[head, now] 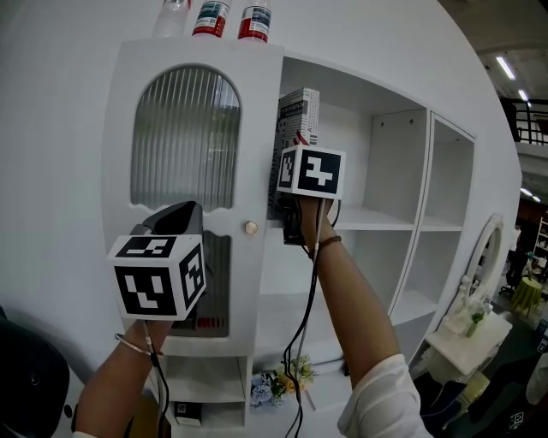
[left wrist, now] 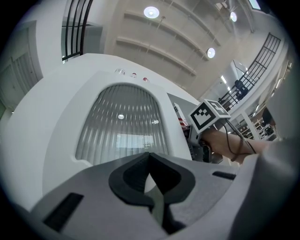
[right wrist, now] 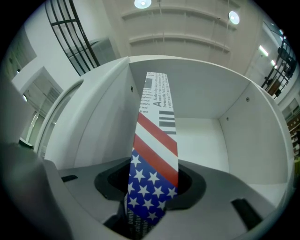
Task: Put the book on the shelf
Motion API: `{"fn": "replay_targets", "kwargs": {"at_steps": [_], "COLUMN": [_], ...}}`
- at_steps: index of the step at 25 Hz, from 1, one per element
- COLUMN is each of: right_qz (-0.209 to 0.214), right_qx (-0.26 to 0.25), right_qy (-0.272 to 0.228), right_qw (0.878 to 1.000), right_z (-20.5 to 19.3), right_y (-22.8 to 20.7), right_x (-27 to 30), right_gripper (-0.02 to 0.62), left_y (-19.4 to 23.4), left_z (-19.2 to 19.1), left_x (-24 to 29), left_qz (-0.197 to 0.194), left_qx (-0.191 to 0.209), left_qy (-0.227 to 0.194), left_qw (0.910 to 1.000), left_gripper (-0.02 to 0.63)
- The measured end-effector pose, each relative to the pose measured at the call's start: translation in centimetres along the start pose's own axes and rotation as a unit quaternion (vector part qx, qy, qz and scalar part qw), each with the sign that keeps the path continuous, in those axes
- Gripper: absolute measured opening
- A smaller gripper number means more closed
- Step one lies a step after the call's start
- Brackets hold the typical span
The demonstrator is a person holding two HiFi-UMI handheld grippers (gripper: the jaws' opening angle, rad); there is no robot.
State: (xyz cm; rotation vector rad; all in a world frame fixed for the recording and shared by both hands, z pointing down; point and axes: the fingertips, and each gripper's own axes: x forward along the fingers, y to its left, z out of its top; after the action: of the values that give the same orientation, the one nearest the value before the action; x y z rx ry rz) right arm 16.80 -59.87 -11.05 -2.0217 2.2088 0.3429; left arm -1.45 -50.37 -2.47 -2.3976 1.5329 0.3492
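The book (head: 298, 115), with a stars-and-stripes cover (right wrist: 154, 140), stands upright at the left side of the white shelf unit's upper open compartment (head: 398, 162), close to its left wall. My right gripper (right wrist: 149, 206) is shut on the book's lower edge, and its marker cube (head: 310, 171) hides the jaws in the head view. Whether the book's bottom rests on the shelf board I cannot tell. My left gripper (head: 174, 218) is held lower left in front of the cabinet door, with its jaws (left wrist: 153, 183) shut on nothing.
An arched ribbed-glass door (head: 184, 141) with a round knob (head: 250, 227) closes the unit's left part. Three bottles (head: 211, 17) stand on top. More open compartments (head: 449, 180) lie to the right. Flowers (head: 282, 381) sit low down, and a white dresser (head: 475, 325) is at the far right.
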Motion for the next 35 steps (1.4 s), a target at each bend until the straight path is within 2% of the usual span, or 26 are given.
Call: {"fn": "replay_targets", "kwargs": {"at_steps": [10,23,35], "right_qz": [0.013,-0.015,-0.015], "right_qx": [-0.003,0.001,0.002], "right_qy": [-0.018,-0.028,-0.039], "right_qw": [1.0,1.0,0.999], "right_z": [0.7,1.1,0.4], "right_y": [0.7,-0.4,0.1], "right_x": [-1.5,-3.7,-6.5], "right_gripper": [0.244,0.256,0.256], "left_y": [-0.3,-0.7,-2.0], "left_z": [-0.1,-0.6,-1.9], "left_x": [-0.7,-1.8,-2.5], "left_qz": [0.003,-0.01,-0.035], "left_qx": [0.005,0.001,-0.007], "left_qy": [0.001,0.006,0.013], "left_qw": [1.0,0.9999,0.9993], "left_gripper": [0.002,0.002,0.002]}}
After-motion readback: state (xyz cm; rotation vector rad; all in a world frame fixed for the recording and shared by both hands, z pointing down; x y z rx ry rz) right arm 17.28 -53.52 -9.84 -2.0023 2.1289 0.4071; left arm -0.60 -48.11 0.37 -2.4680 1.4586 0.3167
